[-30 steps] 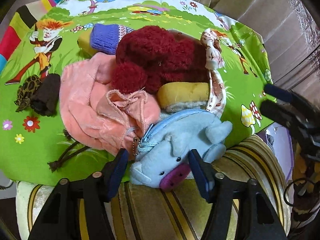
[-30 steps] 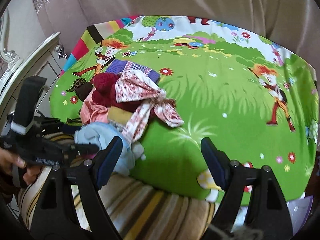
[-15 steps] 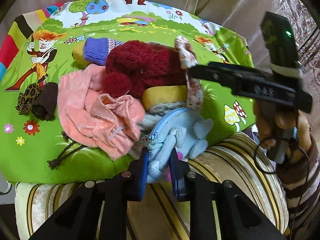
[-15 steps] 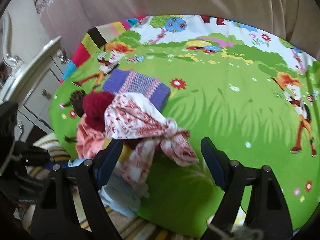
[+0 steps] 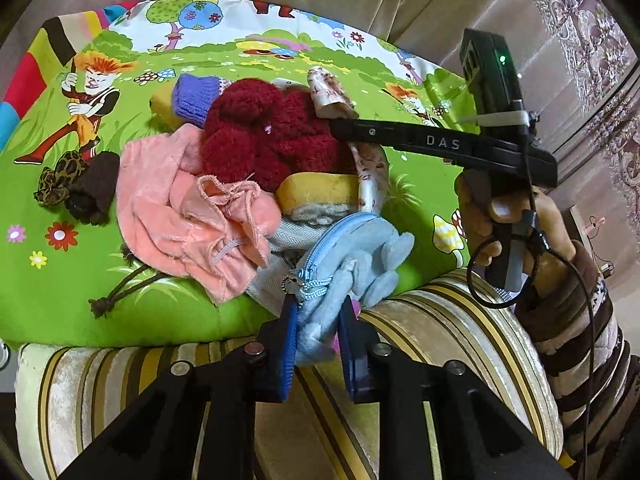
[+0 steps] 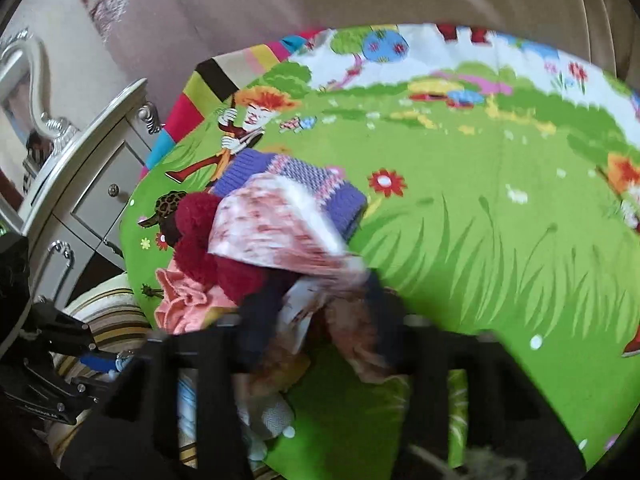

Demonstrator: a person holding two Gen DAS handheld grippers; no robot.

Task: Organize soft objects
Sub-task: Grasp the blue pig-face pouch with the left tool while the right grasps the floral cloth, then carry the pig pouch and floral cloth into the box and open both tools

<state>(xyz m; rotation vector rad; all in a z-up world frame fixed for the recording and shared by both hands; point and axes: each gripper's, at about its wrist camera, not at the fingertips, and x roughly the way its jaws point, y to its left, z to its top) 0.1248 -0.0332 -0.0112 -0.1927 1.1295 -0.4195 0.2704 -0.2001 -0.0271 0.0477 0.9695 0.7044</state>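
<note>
A pile of soft things lies on a green cartoon blanket (image 5: 60,280). My left gripper (image 5: 318,320) is shut on a light blue plush zip pouch (image 5: 352,256) at the pile's near edge. Behind it lie a pink towel (image 5: 180,216), a dark red woolly hat (image 5: 264,136), a yellow sponge (image 5: 320,192) and a purple knit piece (image 5: 196,94). My right gripper (image 6: 320,308) has its fingers closed in around a red-and-white patterned cloth (image 6: 276,228) on top of the pile; that view is blurred. The right gripper also shows in the left wrist view (image 5: 344,126), reaching over the pile.
The blanket covers a striped sofa cushion (image 5: 440,320) with beige backrests behind. A leopard-print and brown item (image 5: 76,188) lies at the left. A silver-white drawer cabinet (image 6: 80,184) stands left of the sofa. The blanket's right half (image 6: 500,220) is bare green.
My left gripper closed on the blue pouch and holds it. My right gripper moved forward over the pile and narrowed around the patterned cloth.
</note>
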